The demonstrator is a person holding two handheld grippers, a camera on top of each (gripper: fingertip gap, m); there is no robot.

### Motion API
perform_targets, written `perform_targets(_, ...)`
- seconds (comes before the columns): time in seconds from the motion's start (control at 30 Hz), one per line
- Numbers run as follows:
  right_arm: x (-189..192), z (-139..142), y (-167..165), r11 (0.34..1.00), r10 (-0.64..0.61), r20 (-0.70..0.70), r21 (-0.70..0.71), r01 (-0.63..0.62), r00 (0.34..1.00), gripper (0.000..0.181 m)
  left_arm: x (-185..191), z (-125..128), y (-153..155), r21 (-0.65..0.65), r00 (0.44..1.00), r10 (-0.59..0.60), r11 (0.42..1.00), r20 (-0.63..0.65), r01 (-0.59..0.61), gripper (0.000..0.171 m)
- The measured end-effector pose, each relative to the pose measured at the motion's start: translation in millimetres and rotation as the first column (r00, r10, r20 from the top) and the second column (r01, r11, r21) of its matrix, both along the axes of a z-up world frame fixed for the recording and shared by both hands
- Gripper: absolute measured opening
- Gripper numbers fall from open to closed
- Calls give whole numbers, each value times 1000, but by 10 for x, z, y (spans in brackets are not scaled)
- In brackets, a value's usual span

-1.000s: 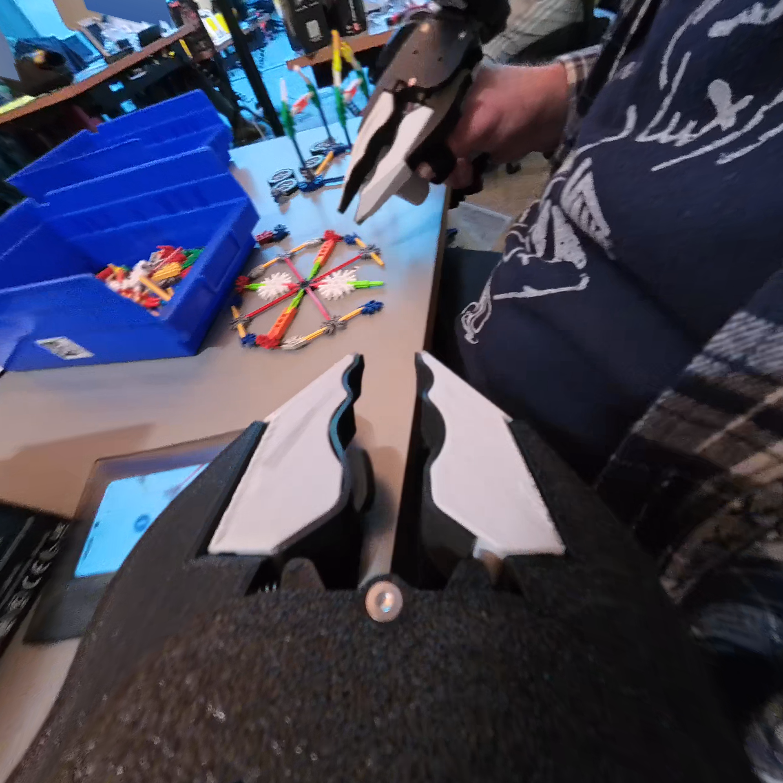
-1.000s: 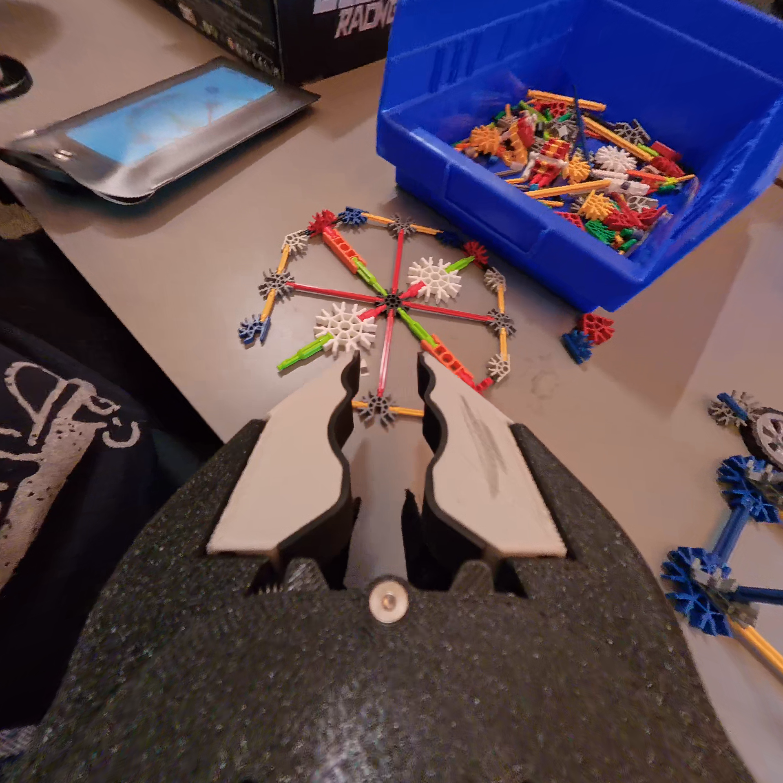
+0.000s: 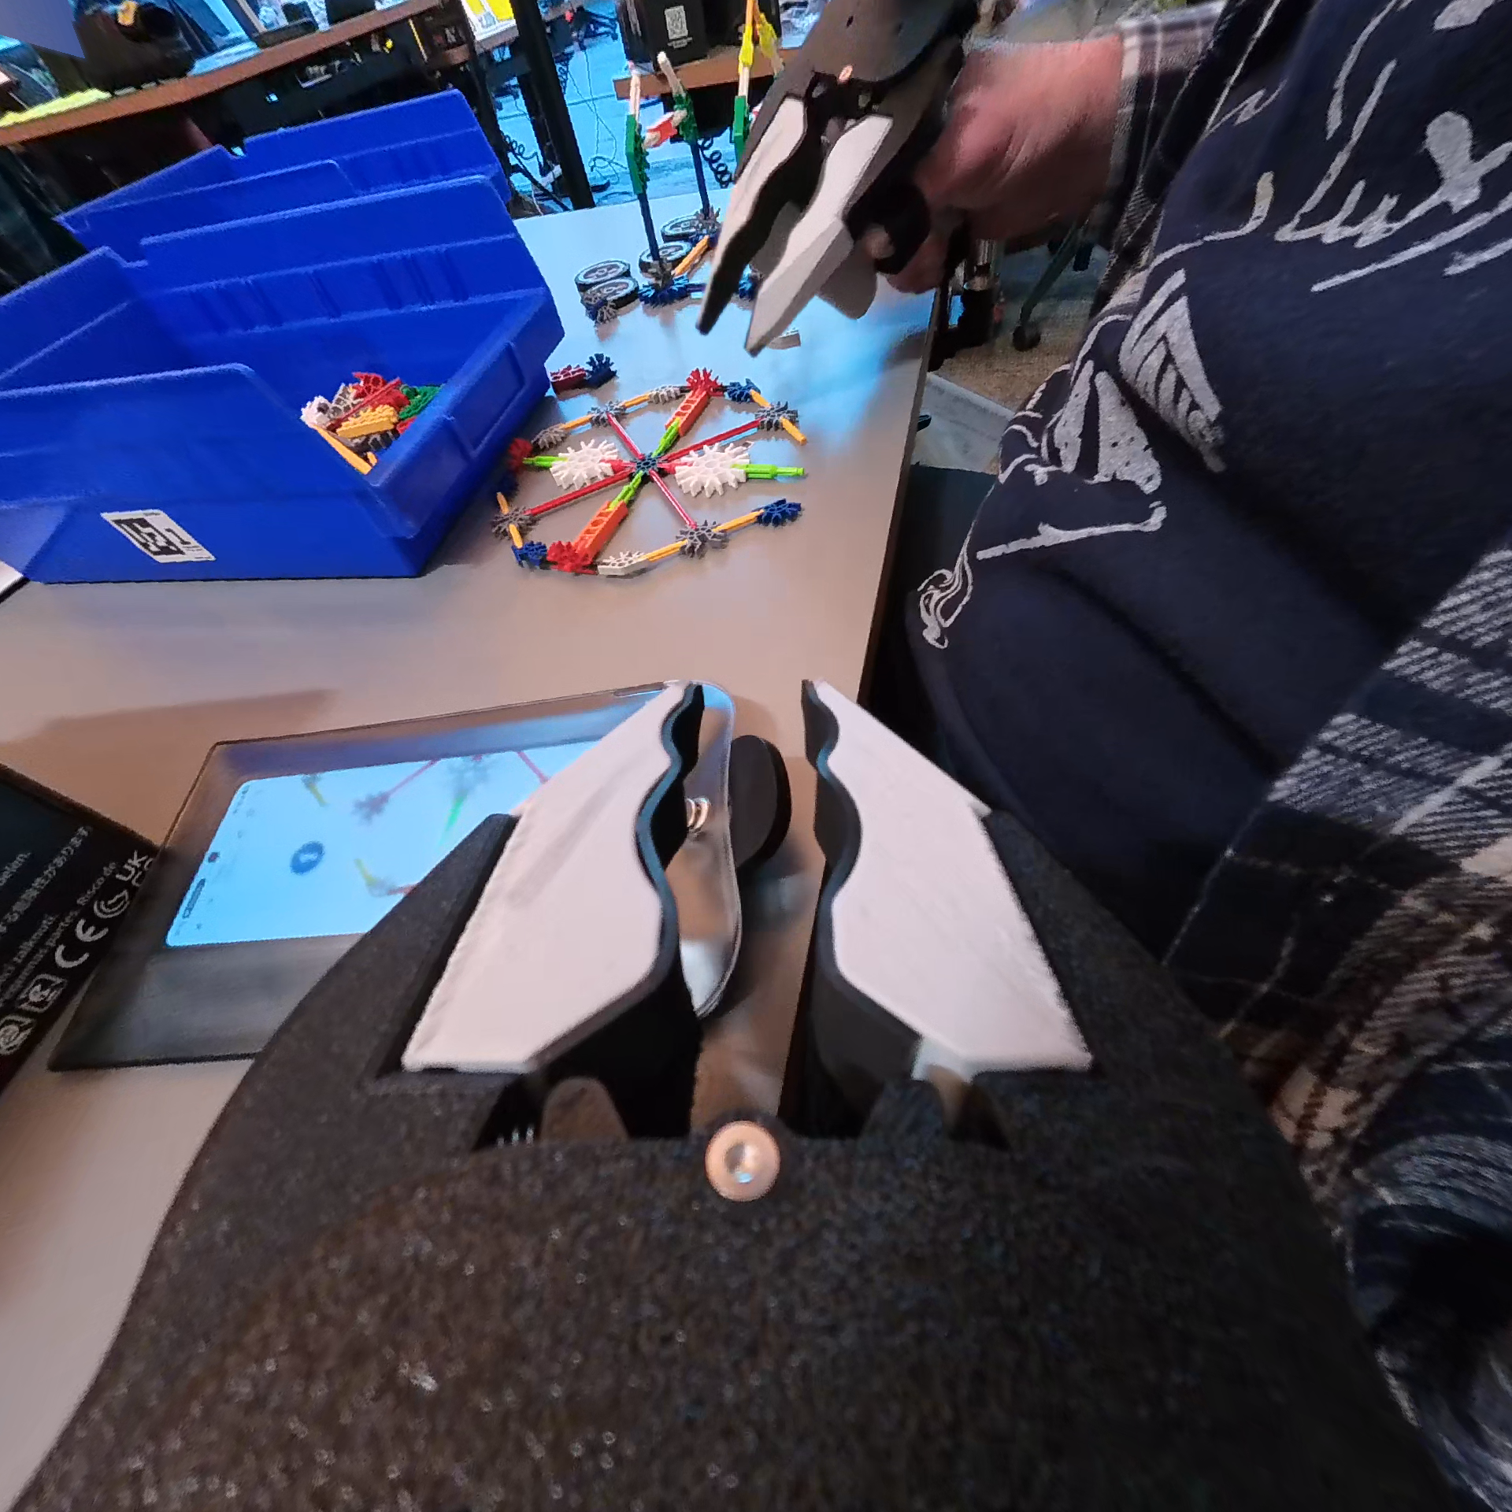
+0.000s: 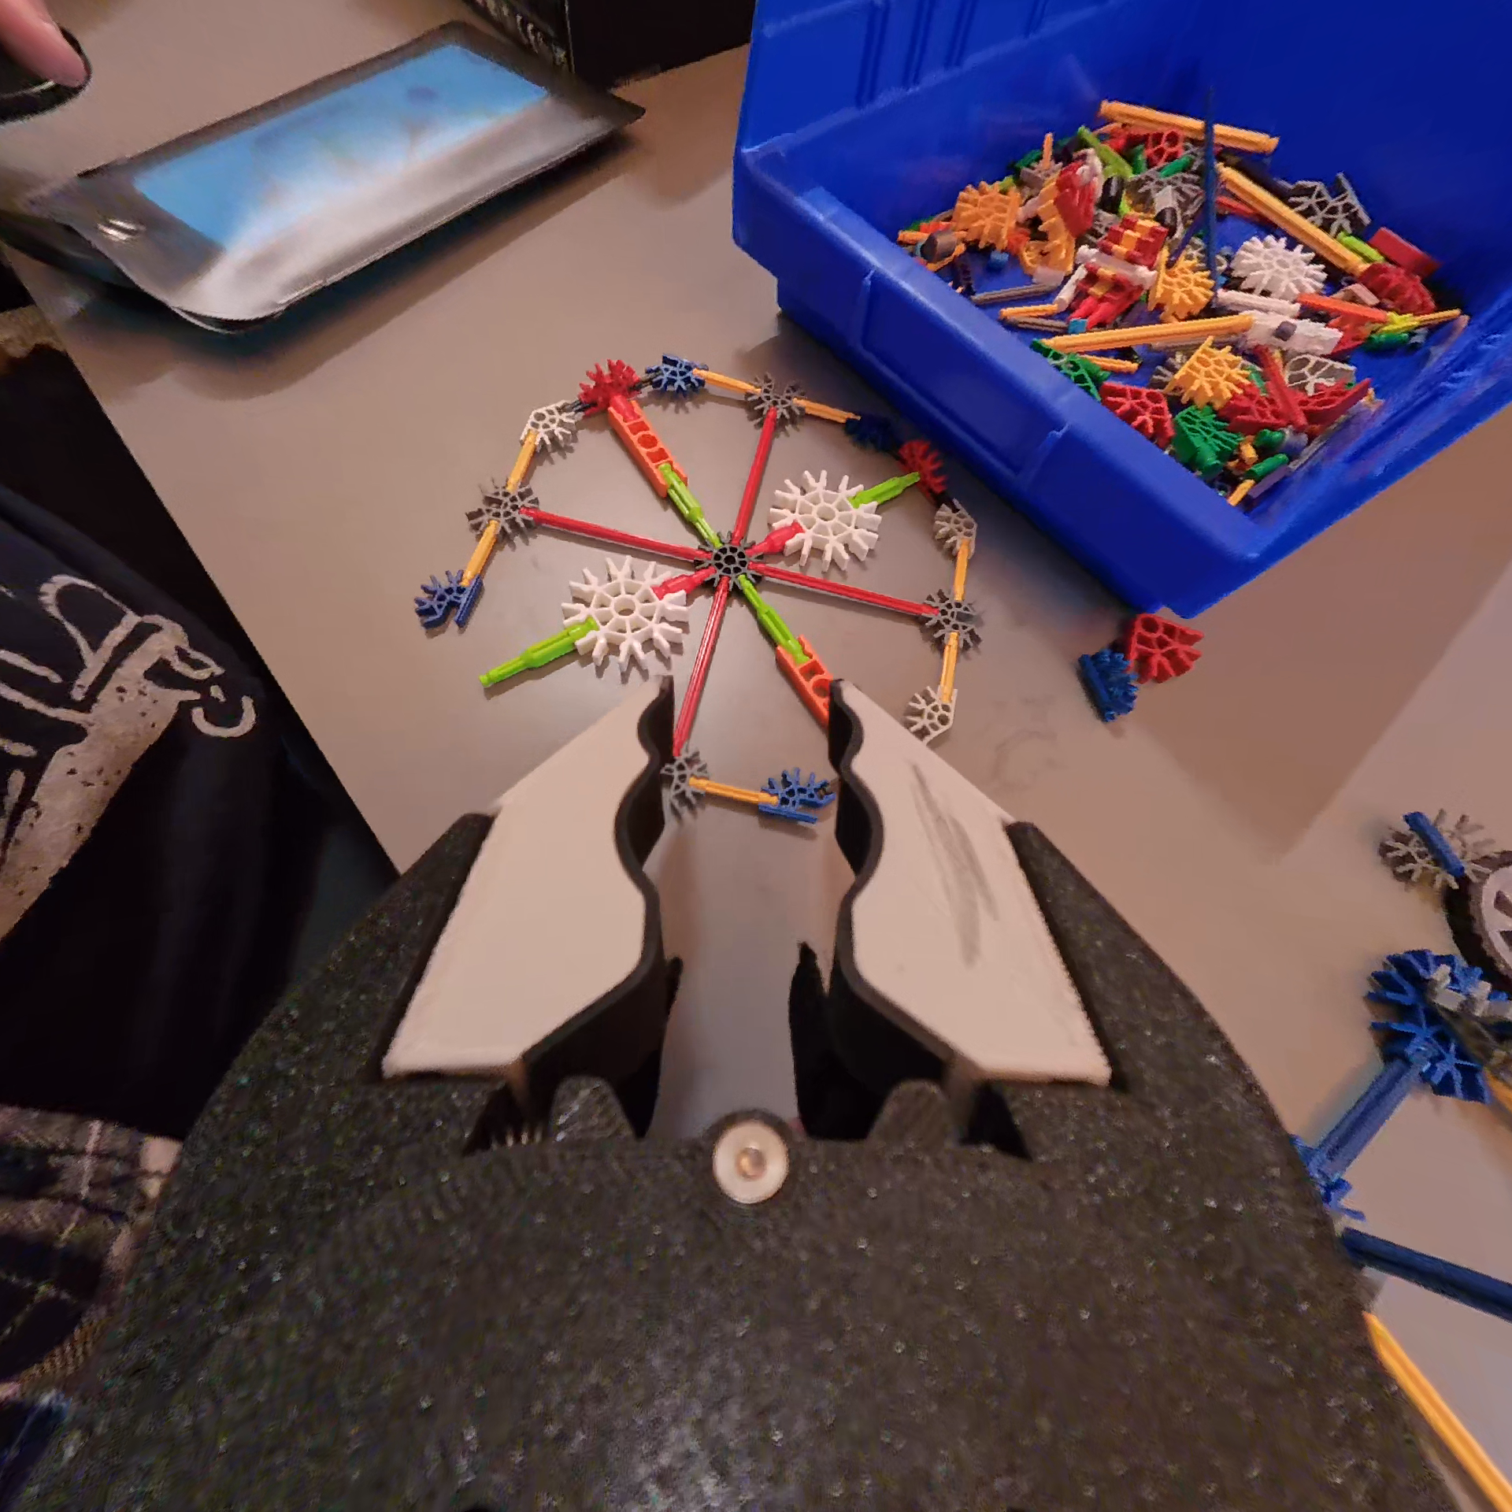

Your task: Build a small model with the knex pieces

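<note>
A flat wheel of coloured rods and connectors [image 4: 726, 560] lies on the grey table [image 4: 1104, 818]; it also shows in the left wrist view [image 3: 646, 466]. My right gripper [image 4: 749, 695] is open and empty, just above the wheel's near rim. A grey connector [image 4: 683, 781] and a blue connector [image 4: 794, 794] on a yellow rod show between its fingers. In the left wrist view the right gripper [image 3: 731, 337], held in a hand, hangs above the table beyond the wheel. My left gripper [image 3: 753, 695] is open over the end of a phone in a clear pouch [image 3: 344, 843], whose shiny flap lies between the fingers.
A blue bin [image 4: 982, 393] of loose pieces stands beside the wheel, with more blue bins [image 3: 286, 213] behind. A red and a blue connector [image 4: 1145, 654] lie by the bin. A blue rod build with wheels [image 4: 1432, 1023] is at the right. A black box [image 3: 49, 900] sits left of the pouch. A person's torso [image 3: 1227, 573] is at the table edge. The gap from one gripper's tips to the other's is roughly 25 centimetres.
My left gripper has drawn back over the phone pouch, which now looks blurred in the right wrist view. My right gripper's fingers have spread wider above the wheel's rim.
</note>
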State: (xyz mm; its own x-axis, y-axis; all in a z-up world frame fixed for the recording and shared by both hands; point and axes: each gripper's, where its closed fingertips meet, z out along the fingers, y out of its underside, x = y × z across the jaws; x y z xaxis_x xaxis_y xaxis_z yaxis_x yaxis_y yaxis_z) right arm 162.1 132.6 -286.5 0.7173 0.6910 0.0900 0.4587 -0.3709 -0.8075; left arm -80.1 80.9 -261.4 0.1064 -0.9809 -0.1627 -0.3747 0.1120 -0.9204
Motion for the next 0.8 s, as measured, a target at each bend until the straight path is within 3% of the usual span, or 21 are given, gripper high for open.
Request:
perform_targets(0.23,119,28,133,998,-26,5,-52,26,1000,47,3,18,11,-14,1000,-9,1000,11,10,24)
perform_targets(0.37,95,-8,223,996,39,64,-83,-34,997,46,7,0,11,-14,1000,-9,1000,1,9,24)
perform_targets(0.5,75,-200,268,986,113,165,-143,-90,980,39,6,-3,21,-18,1000,-5,1000,1,5,24)
perform_targets(0.63,62,-345,280,973,154,190,-197,-116,970,14,2,-9,25,-18,1000,-2,1000,-2,2,24)
perform_targets(0.8,71,-376,261,970,140,171,-219,-101,975,13,-9,-12,23,-17,1000,-5,1000,-4,5,24)
